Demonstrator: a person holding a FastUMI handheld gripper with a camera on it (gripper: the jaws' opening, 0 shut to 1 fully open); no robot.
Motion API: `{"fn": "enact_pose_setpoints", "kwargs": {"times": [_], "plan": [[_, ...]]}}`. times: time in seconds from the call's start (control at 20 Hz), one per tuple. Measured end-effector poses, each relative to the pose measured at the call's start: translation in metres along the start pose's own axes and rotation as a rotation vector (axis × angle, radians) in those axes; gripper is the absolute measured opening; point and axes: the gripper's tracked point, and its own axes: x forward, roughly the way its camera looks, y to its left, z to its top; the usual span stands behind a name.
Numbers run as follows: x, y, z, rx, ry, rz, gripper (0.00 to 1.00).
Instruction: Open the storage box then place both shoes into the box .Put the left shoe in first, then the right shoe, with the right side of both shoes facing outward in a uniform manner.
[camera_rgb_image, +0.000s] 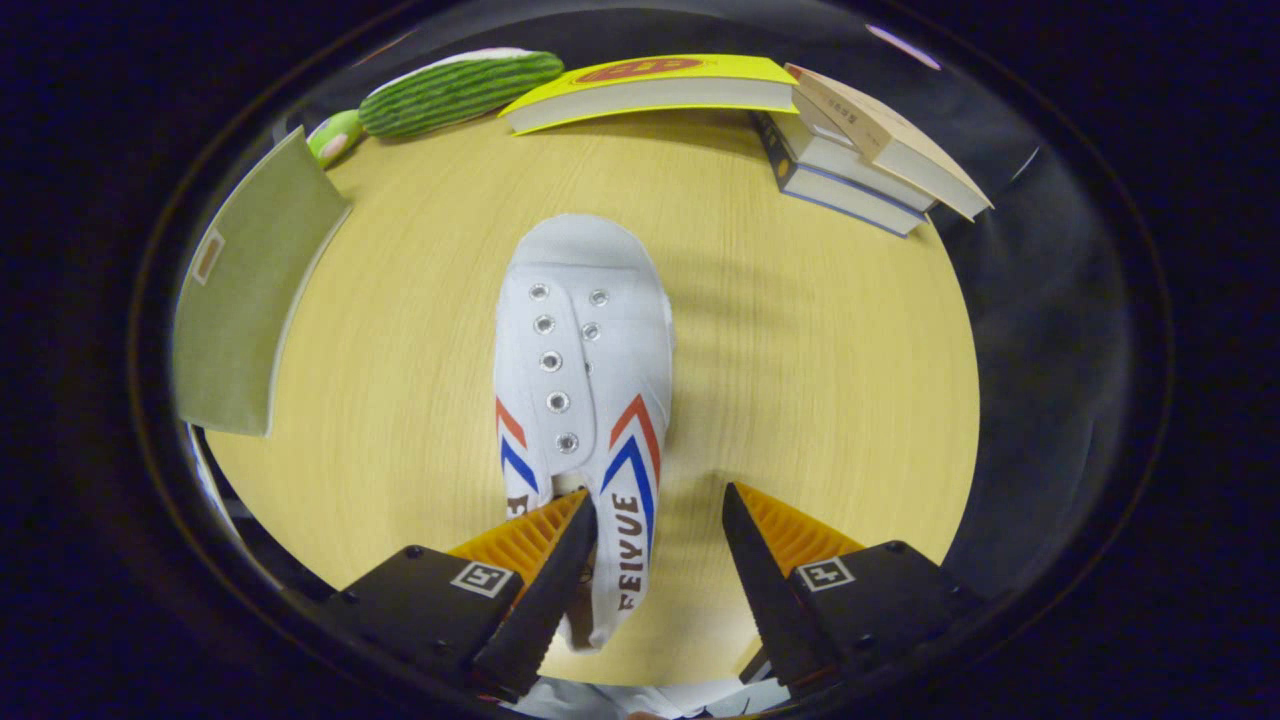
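Observation:
A white canvas shoe (585, 350) with red and blue chevrons lies on the wooden table (800, 380), its toe pointing away from me. My gripper (660, 505) is open above its heel end. The left finger (545, 550) sits inside the shoe's opening, and the shoe's right side wall stands between the two fingers. The right finger (775, 550) hangs over bare table, apart from the shoe. An olive green fabric box (250, 290) stands at the table's left edge, beyond and left of the fingers.
A yellow book (650, 90) lies at the far edge of the table. A stack of books (860, 150) sits at the far right. A green striped plush toy (450, 90) lies at the far left, behind the fabric box.

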Motion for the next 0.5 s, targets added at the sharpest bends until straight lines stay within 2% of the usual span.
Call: {"fn": "enact_pose_setpoints", "kwargs": {"times": [0.15, 0.2, 0.3, 0.5], "plan": [[0.004, 0.002, 0.0, 0.058, 0.008, 0.069, 0.87], [0.003, 0.015, 0.001, 0.117, 0.012, 0.163, 0.84], [-0.002, 0.016, -0.002, 0.214, 0.017, 0.213, 0.44], [-0.002, 0.016, -0.002, 0.251, -0.076, 0.208, 0.36]]}}
